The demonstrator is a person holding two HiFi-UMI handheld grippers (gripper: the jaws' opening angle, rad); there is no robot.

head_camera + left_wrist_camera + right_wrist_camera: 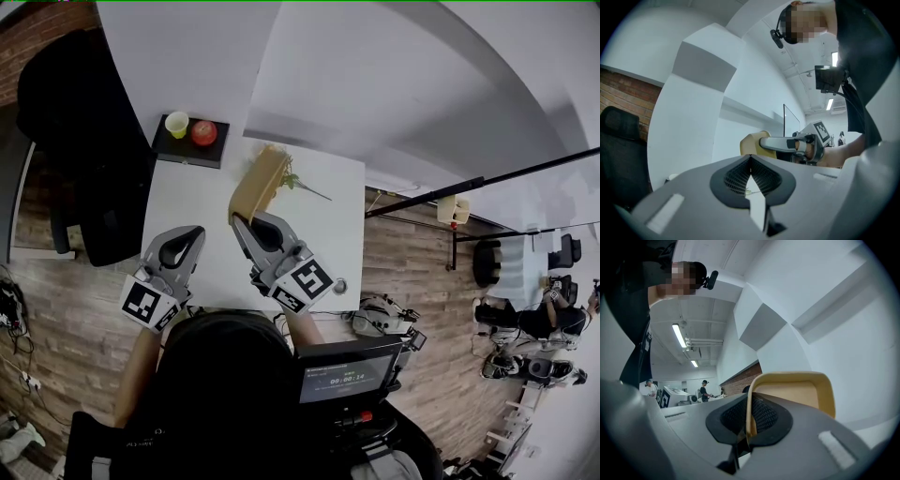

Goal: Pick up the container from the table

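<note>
The container [258,183] is a shallow tan tray, tipped on edge above the white table [187,206]. My right gripper [242,221] is shut on its near rim. In the right gripper view the thin tan wall [797,394] runs straight between the pads of my right gripper [749,420]. My left gripper [193,232] sits level to the left of it, shut with nothing between its fingers. The left gripper view shows its own closed tips [750,159], with the container [751,142] and the right gripper [787,143] beyond them.
A black tray [211,150] at the table's far left corner holds a yellow cup [176,123] and a red apple [203,132]. A green sprig [298,183] lies beside the container. A small round item [339,284] sits near the table's right front edge. A black chair [80,122] stands at the left.
</note>
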